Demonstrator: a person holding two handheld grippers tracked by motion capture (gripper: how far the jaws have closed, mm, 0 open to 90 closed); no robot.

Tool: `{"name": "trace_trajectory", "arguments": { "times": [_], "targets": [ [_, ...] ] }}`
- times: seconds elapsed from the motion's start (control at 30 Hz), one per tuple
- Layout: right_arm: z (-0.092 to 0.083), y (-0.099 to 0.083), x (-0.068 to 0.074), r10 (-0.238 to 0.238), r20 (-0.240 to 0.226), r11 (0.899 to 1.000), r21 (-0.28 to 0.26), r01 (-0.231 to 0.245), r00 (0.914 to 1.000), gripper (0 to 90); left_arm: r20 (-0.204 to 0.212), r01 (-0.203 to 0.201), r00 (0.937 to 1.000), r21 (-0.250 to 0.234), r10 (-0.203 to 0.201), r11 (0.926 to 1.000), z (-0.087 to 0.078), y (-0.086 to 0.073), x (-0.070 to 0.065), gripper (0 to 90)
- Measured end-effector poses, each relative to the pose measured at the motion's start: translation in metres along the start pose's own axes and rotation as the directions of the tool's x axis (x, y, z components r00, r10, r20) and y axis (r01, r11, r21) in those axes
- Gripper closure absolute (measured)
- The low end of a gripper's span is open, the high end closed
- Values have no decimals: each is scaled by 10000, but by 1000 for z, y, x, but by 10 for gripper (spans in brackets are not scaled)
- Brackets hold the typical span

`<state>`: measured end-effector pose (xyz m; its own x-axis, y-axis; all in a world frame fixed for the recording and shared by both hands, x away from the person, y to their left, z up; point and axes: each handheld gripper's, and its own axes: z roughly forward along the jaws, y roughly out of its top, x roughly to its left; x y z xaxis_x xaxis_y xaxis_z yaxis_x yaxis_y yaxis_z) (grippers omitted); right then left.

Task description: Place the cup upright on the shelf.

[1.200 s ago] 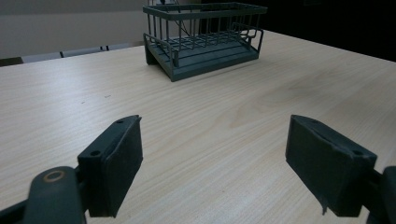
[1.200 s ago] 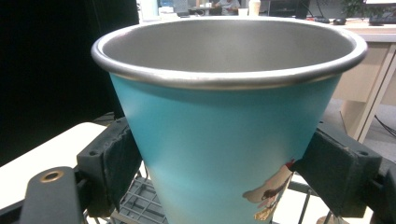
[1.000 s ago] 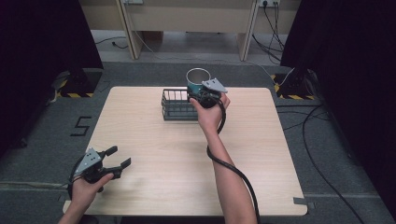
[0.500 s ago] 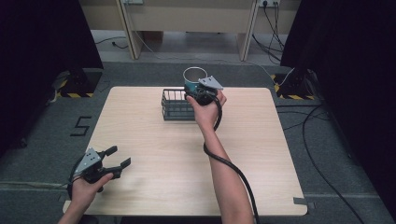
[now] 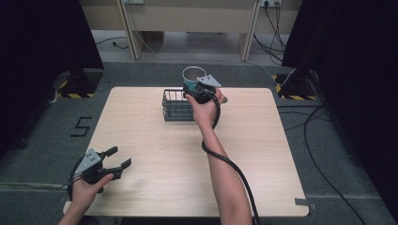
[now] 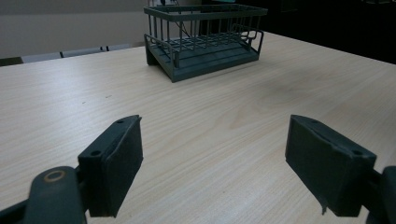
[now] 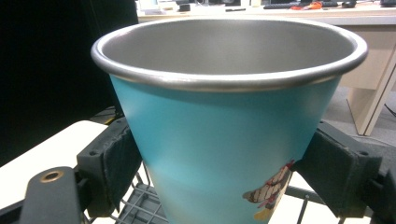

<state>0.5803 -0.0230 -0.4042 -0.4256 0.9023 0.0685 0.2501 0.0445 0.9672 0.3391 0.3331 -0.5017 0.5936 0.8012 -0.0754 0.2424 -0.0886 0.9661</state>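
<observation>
Teal cup (image 7: 224, 126) upright, mouth up, in right tool (image 5: 193, 84), above wire basket (image 5: 177, 105)

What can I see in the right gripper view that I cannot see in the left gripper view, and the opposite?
The right gripper view gives the blue metal cup, upright and clamped between that gripper's jaws above the rack, with a small picture low on its side. The left gripper view gives the left gripper with jaws wide apart and nothing between them, low over bare table. Both views share the dark wire rack and the pale wooden table.
</observation>
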Motion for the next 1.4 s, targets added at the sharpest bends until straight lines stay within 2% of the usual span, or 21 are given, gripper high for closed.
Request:
{"name": "trace_trajectory", "arguments": {
  "times": [0.43, 1.03, 1.4],
  "targets": [
    [10, 0, 1, 45, 56, 9998, 199, -46, 10000, 185, 10, 2, 10000, -13, -2, 10000, 0, 0, 0, 184],
    [23, -20, -2, 360, 233, 9957, 846, -379, 9991, 185, 50, 5, 10000, -26, -5, 10000, 0, 0, 0, 184],
    [25, -28, -4, 374, 416, 9926, 1143, -419, 9984, 185, 53, 0, 10000, -22, 0, 10000, 0, 0, 0, 184]
  ]
}}
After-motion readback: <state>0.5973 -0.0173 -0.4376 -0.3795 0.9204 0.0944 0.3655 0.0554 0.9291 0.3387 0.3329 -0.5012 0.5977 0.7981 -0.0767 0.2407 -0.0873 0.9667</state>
